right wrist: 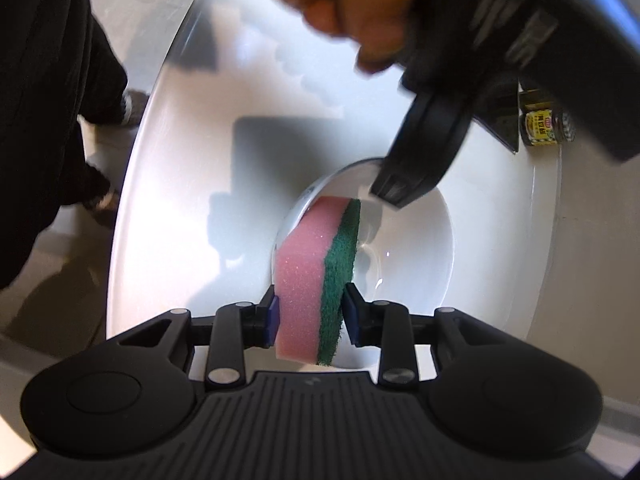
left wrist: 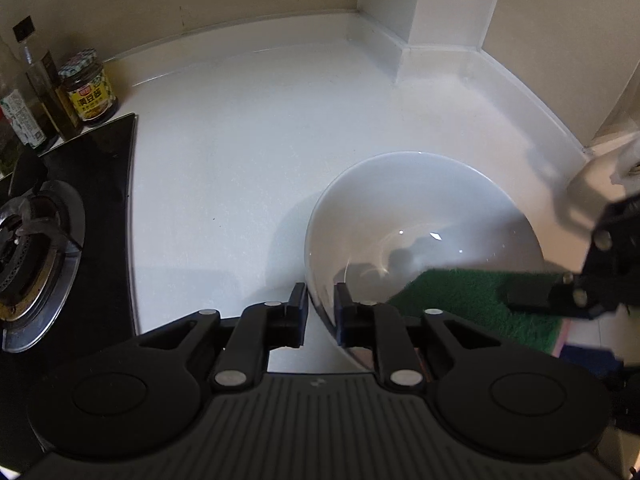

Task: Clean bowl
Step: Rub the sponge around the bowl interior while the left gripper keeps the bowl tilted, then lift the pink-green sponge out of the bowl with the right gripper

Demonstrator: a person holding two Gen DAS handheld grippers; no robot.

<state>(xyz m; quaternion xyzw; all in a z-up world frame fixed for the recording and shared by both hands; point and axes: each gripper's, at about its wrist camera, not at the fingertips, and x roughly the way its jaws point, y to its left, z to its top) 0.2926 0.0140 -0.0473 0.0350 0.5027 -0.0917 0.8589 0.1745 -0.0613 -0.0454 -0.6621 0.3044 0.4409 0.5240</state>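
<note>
Sponge goes into the bowl, both tongs busy!

Left tongs (left wrist: 321,312) pinch the near rim of the white bowl (left wrist: 420,216), which sits on the white table (left wrist: 240,140) right of the stove (left wrist: 40,248). Right tongs (right wrist: 310,314) squeeze the pink-and-green sponge (right wrist: 316,276), its far end inside the bowl. Sauce jar (left wrist: 90,86) far left.

A: What's hidden in the left wrist view?
B: Bowl (left wrist: 420,216) near rim sits behind the fingers (left wrist: 298,312); sponge (left wrist: 472,300) partly under the right gripper (left wrist: 532,300), cut off at the btm right.
A: Right wrist view?
B: Hand (right wrist: 352,4) blurred, cut by the top edge. Jar (right wrist: 546,128) label too small to read.
</note>
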